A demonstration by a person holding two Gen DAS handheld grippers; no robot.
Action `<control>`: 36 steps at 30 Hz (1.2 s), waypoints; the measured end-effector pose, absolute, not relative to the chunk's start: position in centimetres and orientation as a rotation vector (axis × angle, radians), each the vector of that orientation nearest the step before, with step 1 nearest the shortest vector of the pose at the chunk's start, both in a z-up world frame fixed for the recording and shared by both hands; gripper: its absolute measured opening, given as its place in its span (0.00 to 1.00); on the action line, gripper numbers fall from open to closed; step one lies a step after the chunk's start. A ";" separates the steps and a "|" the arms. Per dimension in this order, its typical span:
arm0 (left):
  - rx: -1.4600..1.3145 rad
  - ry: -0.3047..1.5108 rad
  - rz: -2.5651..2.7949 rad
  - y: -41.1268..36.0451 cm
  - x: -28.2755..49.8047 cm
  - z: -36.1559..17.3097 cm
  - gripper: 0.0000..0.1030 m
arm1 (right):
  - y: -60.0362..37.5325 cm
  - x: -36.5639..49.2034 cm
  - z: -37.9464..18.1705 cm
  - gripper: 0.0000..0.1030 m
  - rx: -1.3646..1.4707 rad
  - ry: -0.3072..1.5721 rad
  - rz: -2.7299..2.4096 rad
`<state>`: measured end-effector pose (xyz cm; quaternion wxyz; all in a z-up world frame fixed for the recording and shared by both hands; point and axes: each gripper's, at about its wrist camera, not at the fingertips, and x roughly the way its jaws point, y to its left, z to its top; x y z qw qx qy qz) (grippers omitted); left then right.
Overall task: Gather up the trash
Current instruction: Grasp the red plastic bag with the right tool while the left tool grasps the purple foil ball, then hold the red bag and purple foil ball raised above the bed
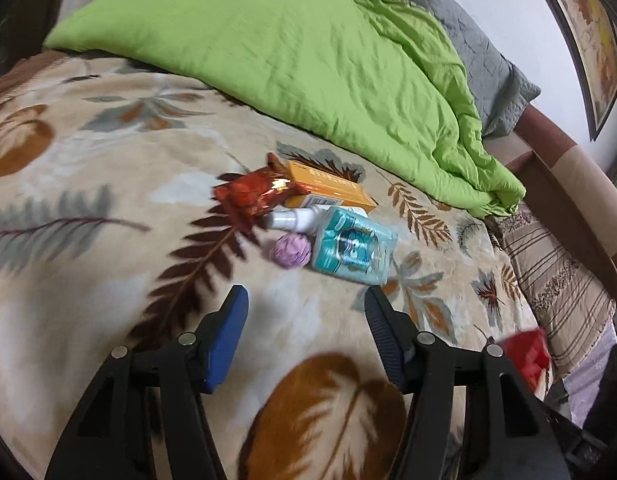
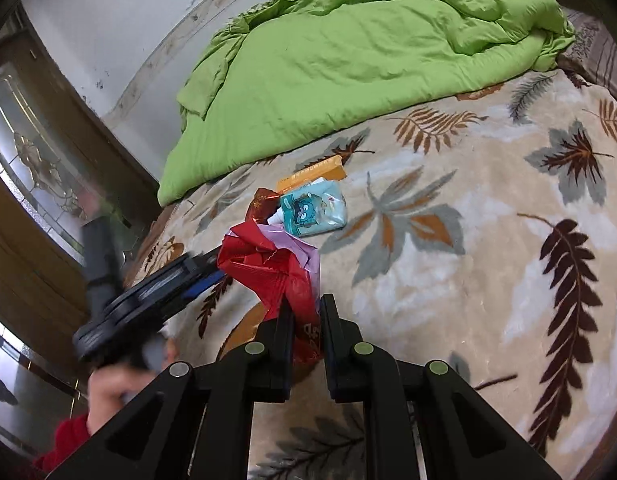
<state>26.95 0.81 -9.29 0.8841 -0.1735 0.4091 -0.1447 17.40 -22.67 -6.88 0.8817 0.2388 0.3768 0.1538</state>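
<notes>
Five bits of trash lay huddled together on the leaf-print blanket [image 1: 108, 240], near the edge of the green quilt [image 1: 288, 52]: a crinkled red foil wrapper [image 1: 254, 194], an orange box [image 1: 328, 190] touching it from behind, a small white bottle [image 1: 294, 218], a purple paper ball [image 1: 291, 250] and a pale blue packet [image 1: 350, 246] with a cartoon face.

Our left gripper [image 1: 306, 300] hovered just short of the pile with its blue pads wide apart and nothing between them. Our right gripper [image 2: 306, 308] had its jaws drawn narrow, pinching a red plastic bag [image 2: 276, 268] by a gathered fold; something pink showed against the bag's far side, though we could not tell whether it sat inside it.

We judged all of it light. The foil wrapper looked slick and springy, so we thought a twisted end would give the surest hold. The paper ball seemed soft enough to squash and could be taken across its middle. The box looked stiff and best gripped across its narrow sides. The bottle was round and smooth, likely to roll or slip, so we favoured its body over its neck. The blue packet looked glossy and puffy, and an edge seam seemed the best place to take it.
</notes>
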 end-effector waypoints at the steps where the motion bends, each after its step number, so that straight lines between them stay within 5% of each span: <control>1: -0.350 0.857 -0.293 0.4 27.8 -9.6 0.50 | -23.1 17.5 -6.8 0.13 0.501 0.773 0.308; 18: -0.292 0.919 -0.270 -1.7 32.7 -12.6 0.20 | -25.1 18.2 -6.9 0.13 0.550 0.745 0.335; 36: -0.175 0.761 -0.320 -3.3 21.9 -6.2 0.20 | -24.6 16.2 -6.2 0.13 0.486 0.724 0.257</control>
